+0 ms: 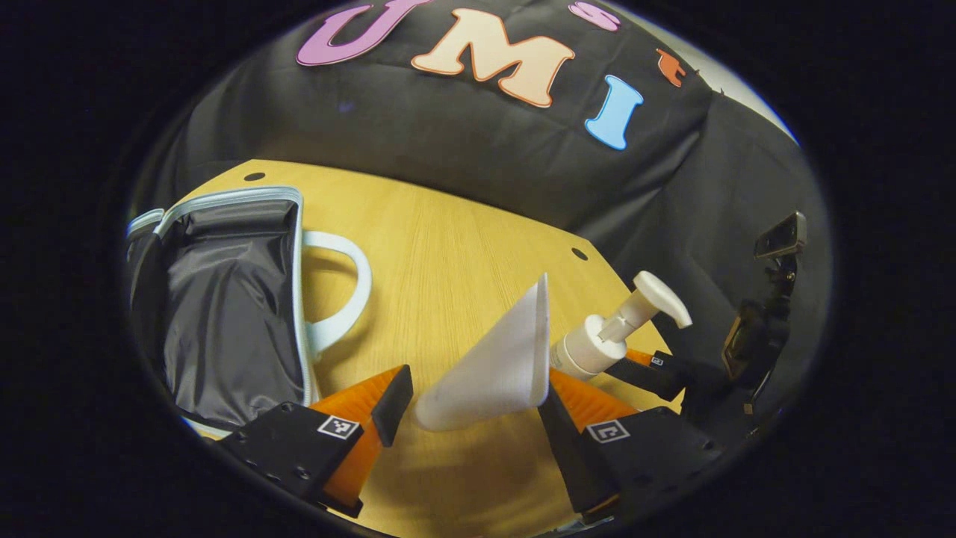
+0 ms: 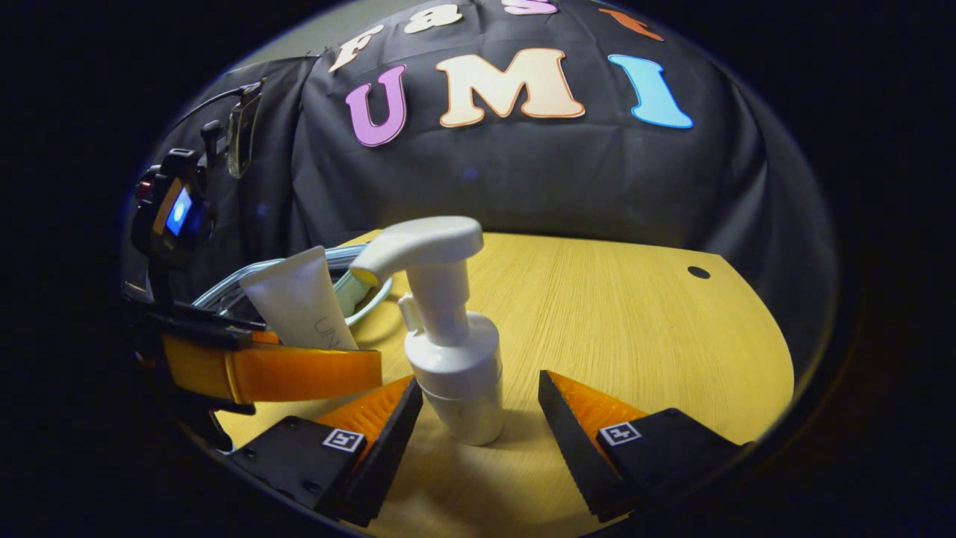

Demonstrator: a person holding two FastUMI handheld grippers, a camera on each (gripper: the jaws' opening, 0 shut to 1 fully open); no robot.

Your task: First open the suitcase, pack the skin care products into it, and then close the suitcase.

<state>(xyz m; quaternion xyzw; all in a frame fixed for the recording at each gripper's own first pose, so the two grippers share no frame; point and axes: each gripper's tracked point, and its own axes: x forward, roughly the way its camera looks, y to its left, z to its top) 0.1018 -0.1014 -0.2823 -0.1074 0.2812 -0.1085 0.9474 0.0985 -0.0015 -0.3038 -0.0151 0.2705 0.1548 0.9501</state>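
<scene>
A white tube (image 1: 493,366) stands between the fingers of my left gripper (image 1: 476,396), wide crimped end up. It touches the right finger, with a sliver of gap at the left one; the gripper is open. In the right gripper view the same tube (image 2: 299,302) rises behind one of that gripper's fingers (image 2: 299,371). A white pump bottle (image 2: 455,351) stands upright on the table between the fingers of my open right gripper (image 2: 480,396), close to the left finger. The suitcase (image 1: 224,299) lies open at the left, dark lining showing, white handle (image 1: 351,288) toward the table's middle.
The wooden table (image 2: 635,321) stretches to the right of the bottle, with small holes near its back edge. Black cloth walls close in behind. The pump bottle (image 1: 612,332) stands just right of the tube, one of my right gripper's fingers (image 1: 657,368) beside it.
</scene>
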